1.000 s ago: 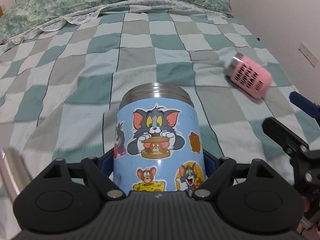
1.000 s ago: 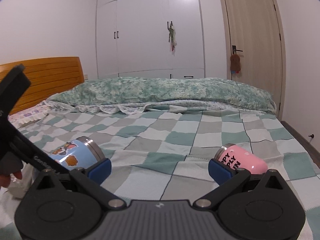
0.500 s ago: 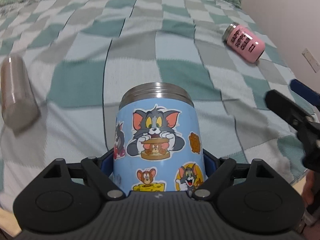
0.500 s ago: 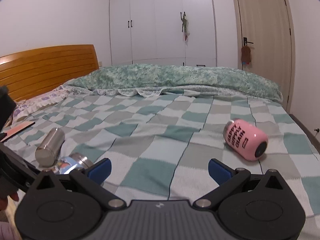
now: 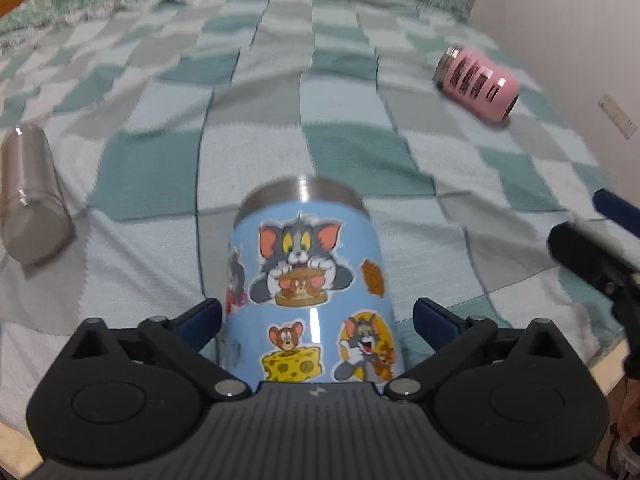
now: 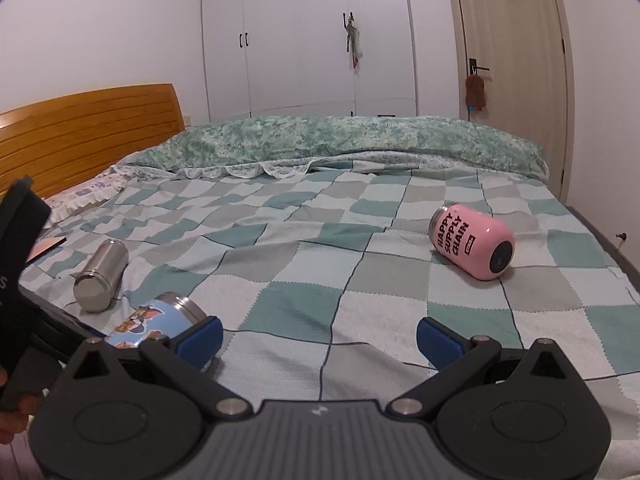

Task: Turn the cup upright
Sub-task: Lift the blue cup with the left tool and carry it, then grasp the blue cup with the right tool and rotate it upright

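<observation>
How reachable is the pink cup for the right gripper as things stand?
Probably yes. The right gripper is open and empty, and the pink cup lies on its side ahead to its right, with only checked blanket between. The blue cup and steel bottle sit off left.

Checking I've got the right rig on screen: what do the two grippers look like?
Both match. The left gripper and right gripper each have a matte black body with a ribbed centre plate bearing a small pale logo, two rounded black lobes with circular recesses, angled black linkage arms with silver pivot screws, and blue pads on the fingertips. No cables or sleeves are visible.
</observation>
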`<control>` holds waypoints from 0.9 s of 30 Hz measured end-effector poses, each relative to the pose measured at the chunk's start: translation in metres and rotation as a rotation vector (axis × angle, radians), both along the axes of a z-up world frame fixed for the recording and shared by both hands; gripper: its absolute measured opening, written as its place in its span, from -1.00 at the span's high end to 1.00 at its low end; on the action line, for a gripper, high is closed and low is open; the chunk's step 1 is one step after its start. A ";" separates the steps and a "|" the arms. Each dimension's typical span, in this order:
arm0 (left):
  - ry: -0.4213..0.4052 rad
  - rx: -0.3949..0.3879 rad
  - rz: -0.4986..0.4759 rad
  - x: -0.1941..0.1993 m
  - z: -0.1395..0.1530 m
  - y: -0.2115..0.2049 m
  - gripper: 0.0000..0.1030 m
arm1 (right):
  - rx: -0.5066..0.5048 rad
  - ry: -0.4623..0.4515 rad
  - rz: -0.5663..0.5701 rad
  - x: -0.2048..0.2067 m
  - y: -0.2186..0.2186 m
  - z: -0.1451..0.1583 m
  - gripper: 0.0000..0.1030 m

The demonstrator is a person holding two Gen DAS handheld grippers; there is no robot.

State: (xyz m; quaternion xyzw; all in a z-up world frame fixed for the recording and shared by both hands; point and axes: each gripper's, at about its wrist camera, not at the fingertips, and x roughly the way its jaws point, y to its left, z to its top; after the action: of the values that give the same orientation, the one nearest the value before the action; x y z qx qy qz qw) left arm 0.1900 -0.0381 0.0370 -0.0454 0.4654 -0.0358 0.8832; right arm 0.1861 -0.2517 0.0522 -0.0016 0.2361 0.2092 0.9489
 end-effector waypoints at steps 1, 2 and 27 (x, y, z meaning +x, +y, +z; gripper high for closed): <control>-0.014 -0.005 -0.005 -0.003 0.005 0.003 -1.00 | -0.001 -0.004 0.002 -0.002 0.001 0.002 -1.00; -0.033 -0.019 -0.004 -0.008 0.013 0.009 -1.00 | 0.000 -0.008 0.007 -0.005 0.002 0.006 -1.00; -0.298 0.131 0.011 -0.081 0.018 0.154 -1.00 | -0.066 0.459 0.047 0.044 0.153 0.001 -1.00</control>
State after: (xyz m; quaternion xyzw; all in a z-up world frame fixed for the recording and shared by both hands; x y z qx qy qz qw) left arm 0.1092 0.1159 0.0551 0.0155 0.3301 -0.0067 0.9438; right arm 0.2297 -0.0988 0.0533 0.0094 0.4522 0.2181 0.8648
